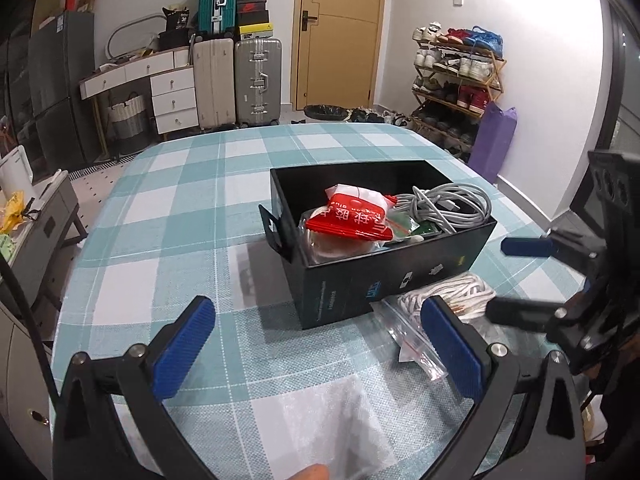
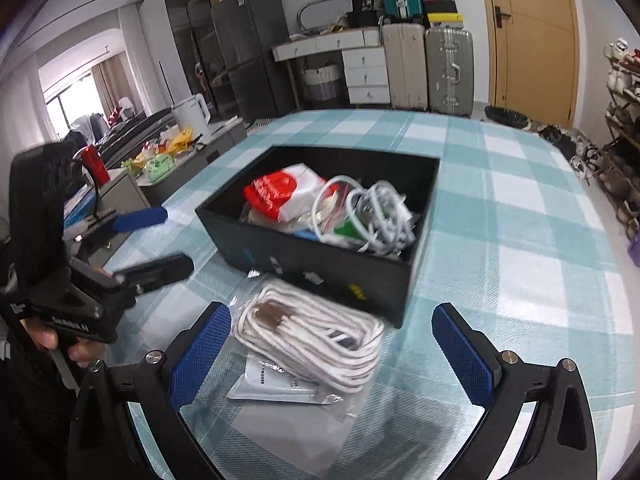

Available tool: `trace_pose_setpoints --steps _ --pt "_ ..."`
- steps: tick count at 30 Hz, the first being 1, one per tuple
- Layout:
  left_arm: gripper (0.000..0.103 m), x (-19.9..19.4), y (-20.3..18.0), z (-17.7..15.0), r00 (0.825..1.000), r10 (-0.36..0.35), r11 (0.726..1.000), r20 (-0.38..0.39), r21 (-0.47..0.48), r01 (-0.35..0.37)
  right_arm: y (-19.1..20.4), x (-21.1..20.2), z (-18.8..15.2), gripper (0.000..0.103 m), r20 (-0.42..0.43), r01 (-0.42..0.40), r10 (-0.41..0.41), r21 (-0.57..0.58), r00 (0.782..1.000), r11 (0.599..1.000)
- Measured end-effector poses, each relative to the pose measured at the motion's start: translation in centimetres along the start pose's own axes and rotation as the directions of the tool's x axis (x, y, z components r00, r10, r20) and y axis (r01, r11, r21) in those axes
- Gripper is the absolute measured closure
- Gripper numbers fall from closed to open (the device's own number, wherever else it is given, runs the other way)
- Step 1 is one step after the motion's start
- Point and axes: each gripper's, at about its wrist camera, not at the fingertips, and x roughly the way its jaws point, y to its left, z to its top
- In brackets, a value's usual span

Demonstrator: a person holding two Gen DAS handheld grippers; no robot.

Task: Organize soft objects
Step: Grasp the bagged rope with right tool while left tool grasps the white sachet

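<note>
A black box point(image 1: 404, 280) point(image 2: 328, 268) stands on the checked tablecloth. It holds a red and white packet point(image 1: 352, 216) point(image 2: 276, 192), coiled grey and white cables point(image 1: 452, 204) point(image 2: 380, 212) and other small bags. A clear zip bag with a coiled white cord point(image 2: 308, 332) point(image 1: 448, 292) lies on the cloth in front of the box. My right gripper point(image 2: 332, 344) is open, its blue pads on either side of that bag, above it. My left gripper point(image 1: 320, 340) is open and empty, left of the bag, near the box's front corner.
A clear plastic sheet point(image 1: 340, 432) lies on the cloth under my left gripper. The table point(image 1: 168, 208) is round, with its edge at the left and far side. Suitcases point(image 1: 256, 80), a door and a shoe rack point(image 1: 456, 80) stand beyond it.
</note>
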Motion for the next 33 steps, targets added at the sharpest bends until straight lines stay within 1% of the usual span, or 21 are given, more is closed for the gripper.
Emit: trace_pose_setpoints --steps 8,17,25,31,33 --pt "0.000 0.7 0.3 -0.1 1.000 0.004 1.000 -0.021 0.000 -0.004 0.3 1.5 -0.4 0.001 -0.044 -0.033 0.034 0.013 0.998 0.999" --pt "0.000 1.3 0.3 -0.2 0.999 0.003 1.000 -0.035 -0.002 -0.003 1.2 3.3 -0.9 0.001 -0.091 -0.044 0.047 0.031 0.995 0.999" --pt "0.000 1.4 0.5 -0.3 0.999 0.002 1.000 -0.038 -0.004 -0.002 1.5 4.1 -0.7 0.001 -0.110 -0.027 0.034 0.064 0.993 0.998" --pt "0.000 1.5 0.8 -0.3 0.999 0.004 1.000 -0.039 -0.009 -0.005 2.0 4.3 -0.6 0.001 -0.117 -0.010 0.017 0.054 0.993 0.998" --pt "0.000 1.5 0.8 -0.3 0.999 0.005 1.000 -0.037 -0.008 -0.005 2.2 4.1 -0.6 0.001 -0.117 -0.017 0.022 0.040 0.993 0.999"
